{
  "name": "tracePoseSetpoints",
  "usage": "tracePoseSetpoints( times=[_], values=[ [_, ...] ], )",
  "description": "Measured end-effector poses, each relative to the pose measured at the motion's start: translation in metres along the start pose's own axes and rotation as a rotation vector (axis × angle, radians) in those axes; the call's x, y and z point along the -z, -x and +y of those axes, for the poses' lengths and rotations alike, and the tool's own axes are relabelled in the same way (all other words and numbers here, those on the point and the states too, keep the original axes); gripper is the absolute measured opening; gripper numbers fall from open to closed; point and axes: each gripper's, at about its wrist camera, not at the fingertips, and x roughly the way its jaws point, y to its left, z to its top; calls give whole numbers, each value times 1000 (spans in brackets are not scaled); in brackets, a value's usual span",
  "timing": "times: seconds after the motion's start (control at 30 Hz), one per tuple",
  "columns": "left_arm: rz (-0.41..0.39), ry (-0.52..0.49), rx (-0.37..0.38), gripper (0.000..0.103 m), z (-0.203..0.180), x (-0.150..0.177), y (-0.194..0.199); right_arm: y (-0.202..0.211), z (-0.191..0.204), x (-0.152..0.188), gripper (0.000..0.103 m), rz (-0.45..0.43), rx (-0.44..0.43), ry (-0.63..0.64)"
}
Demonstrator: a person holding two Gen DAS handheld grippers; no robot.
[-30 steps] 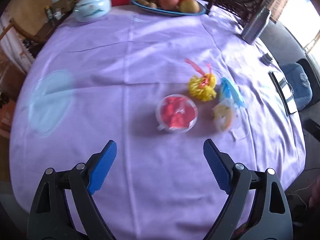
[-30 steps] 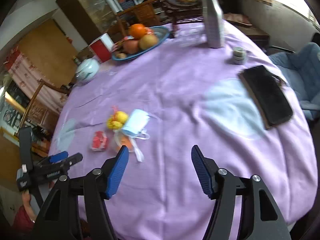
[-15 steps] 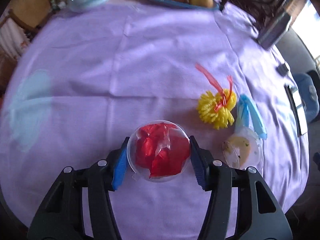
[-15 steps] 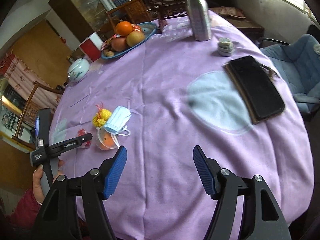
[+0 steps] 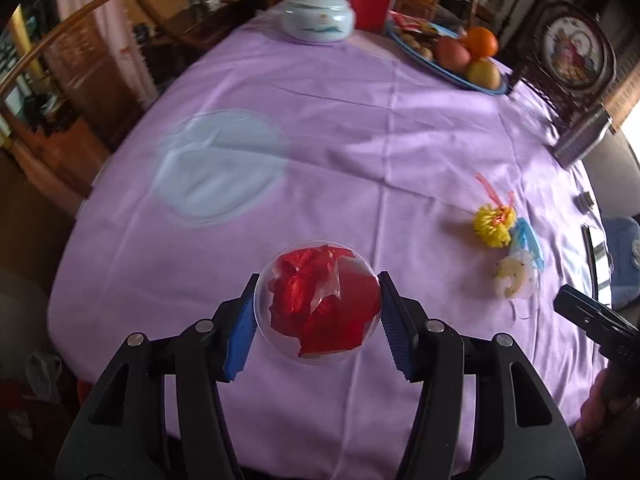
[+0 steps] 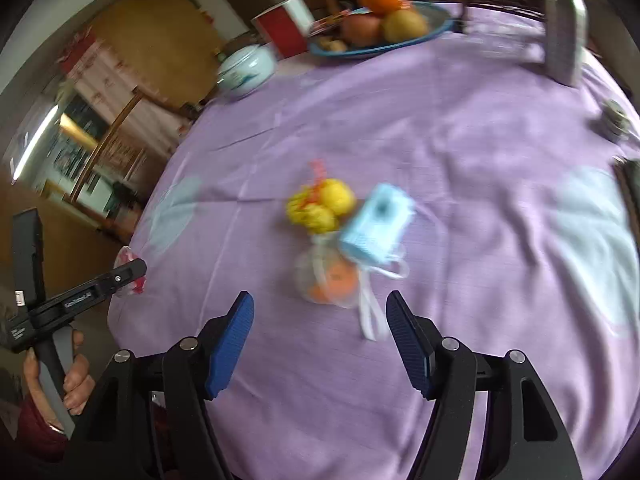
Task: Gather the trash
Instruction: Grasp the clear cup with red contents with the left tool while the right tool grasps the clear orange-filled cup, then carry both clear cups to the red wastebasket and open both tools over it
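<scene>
Your left gripper [image 5: 318, 312] is clamped on a clear plastic dome container [image 5: 318, 306] stuffed with crumpled red wrapper, both blue ribbed pads pressed against its rounded sides. It sits above the near part of the surface [image 5: 340, 140], a round table under a creased lilac cloth. To its left the cloth has open room, marked only by a pale blue circular patch [image 5: 218, 166], and the rim curves away close beyond that, with a wooden chair [image 5: 80, 64] just past it.

Your right gripper [image 6: 320, 330] stands wide with nothing between its pads. Just beyond it lies the remaining trash in a tight cluster: a clear cup with orange residue [image 6: 328, 278], a folded pale blue face mask [image 6: 376, 224] resting against it with white ear loops trailing toward you, and a bunch of yellow frilly netting with a red ribbon [image 6: 320, 206] touching both on the far side. This view is motion-blurred.

At the far edge sit a blue plate of fruit [image 6: 380, 26], a pale ceramic lidded pot [image 6: 246, 68], a red box [image 6: 282, 32] and a metal flask [image 6: 564, 24], well apart from the cluster. The cloth between is bare and wrinkled.
</scene>
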Motion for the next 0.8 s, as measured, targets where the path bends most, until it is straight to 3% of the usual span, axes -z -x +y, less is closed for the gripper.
tracePoseSetpoints(
  times=[0.37, 0.43, 0.47, 0.5, 0.6, 0.8],
  values=[
    [15, 59, -58, 56, 29, 25, 16, -50, 11, -6, 68, 41, 120, 59],
    [13, 68, -62, 56, 35, 27, 19, -50, 8, -6, 48, 25, 147, 59],
    [11, 72, -63, 56, 38, 27, 20, -47, 5, -6, 41, 20, 135, 48],
    [8, 75, -62, 56, 40, 27, 22, -44, 2, -6, 41, 8, 131, 36],
    [-4, 79, -53, 56, 45, 25, 26, -24, -6, -7, 40, -40, 99, -6],
    [-22, 50, -21, 56, 42, 18, 27, 11, -12, -1, 43, -90, -49, -69]
  ],
)
